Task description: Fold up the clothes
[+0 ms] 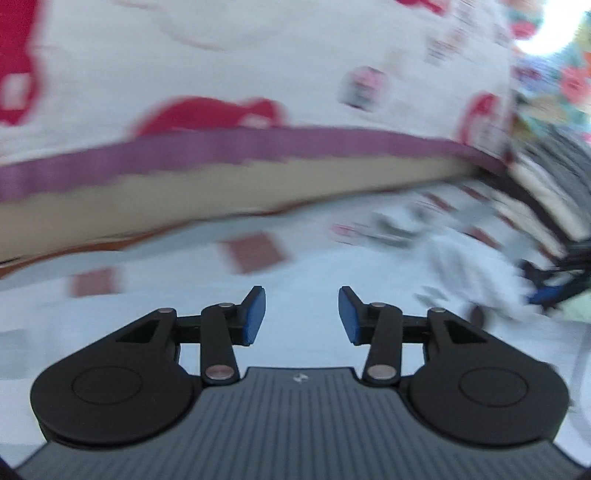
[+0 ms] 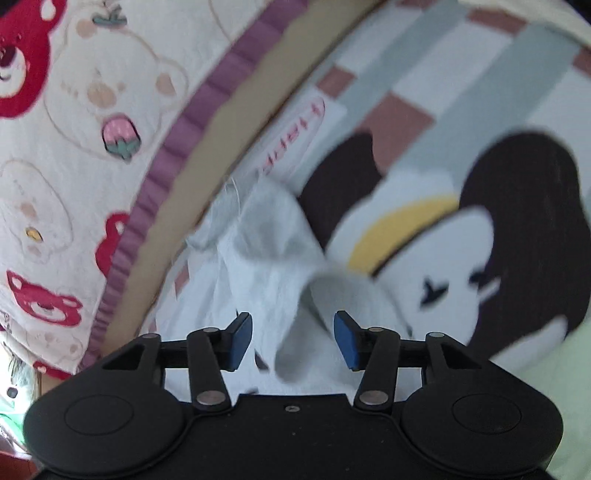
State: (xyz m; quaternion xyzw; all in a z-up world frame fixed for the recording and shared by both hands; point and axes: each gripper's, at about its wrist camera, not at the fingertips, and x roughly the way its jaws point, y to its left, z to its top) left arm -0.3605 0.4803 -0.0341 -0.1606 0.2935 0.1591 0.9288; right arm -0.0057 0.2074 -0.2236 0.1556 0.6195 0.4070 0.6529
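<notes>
While both sets of jaws stand apart and empty, the white garment [image 2: 266, 266] lies crumpled at lower centre on the bed; soft, light (floppy), best pinched at an edge.

Bear-print blanket [image 2: 74, 147] w/ purple trim [image 1: 258, 147] — bright light [image 1: 546, 33] top right.

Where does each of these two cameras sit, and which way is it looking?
Left wrist view: sits on the left gripper, looking forward and down along its blue fingers at a blurred checked bedsheet; nothing lies between the fingers.
Right wrist view: sits on the right gripper, looking down at a crumpled white garment on a cartoon-print sheet; fingers apart.
Both show a purple band edging a bear-print blanket. No hand or sleeve shows in either.
</notes>
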